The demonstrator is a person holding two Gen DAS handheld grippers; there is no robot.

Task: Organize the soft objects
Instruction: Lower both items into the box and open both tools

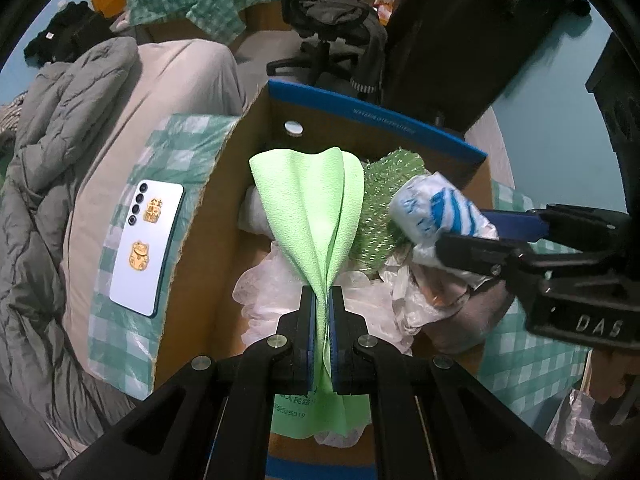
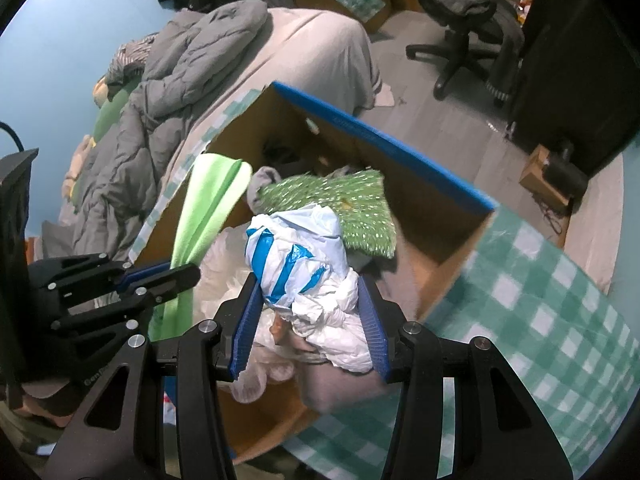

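My left gripper (image 1: 321, 292) is shut on a light green cloth (image 1: 316, 208) and holds it over an open cardboard box (image 1: 380, 118) with blue-edged flaps. The cloth also shows in the right wrist view (image 2: 204, 216). My right gripper (image 2: 310, 280) is shut on a crumpled white and blue plastic bag (image 2: 304, 260), also over the box; the bag shows in the left wrist view (image 1: 436, 208). Inside the box lie a green sparkly fabric (image 2: 348, 204), white plastic bags (image 1: 272, 284) and a grey cloth (image 2: 264, 180).
The box stands on a green checked cloth (image 2: 520, 300) on a bed. A white phone (image 1: 146, 248) lies left of the box. A grey quilt (image 2: 168, 80) is piled on the bed. An office chair (image 2: 460, 20) and dark furniture (image 2: 580, 60) stand beyond.
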